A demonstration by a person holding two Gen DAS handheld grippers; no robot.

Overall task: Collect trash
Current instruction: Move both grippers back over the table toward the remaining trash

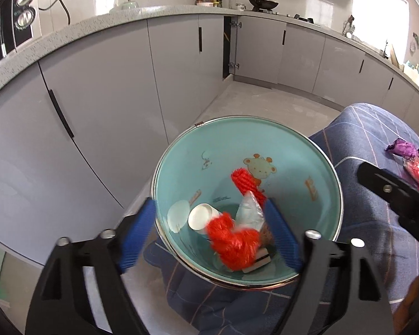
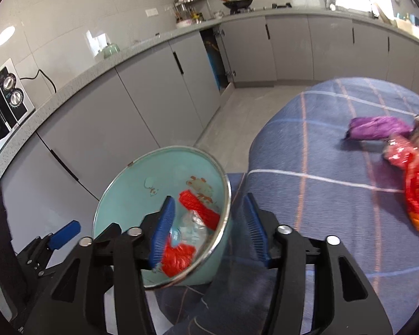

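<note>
The leftover trash, a purple wrapper [image 2: 377, 131] and a red wrapper [image 2: 417, 195], lies on the blue checked cloth [image 2: 307, 145] well off to the right of the bin, the purple one's long axis running roughly across the right wrist view. The right gripper [image 2: 209, 231] is the nearer, its jaws partly apart and empty, straddling the bin's rim. The left gripper [image 1: 209, 231] hangs wide and empty over the teal bin [image 1: 181, 150], which already holds a white cup [image 1: 199, 217], clear plastic [image 1: 248, 209] and red scraps [image 1: 234, 240].
</note>
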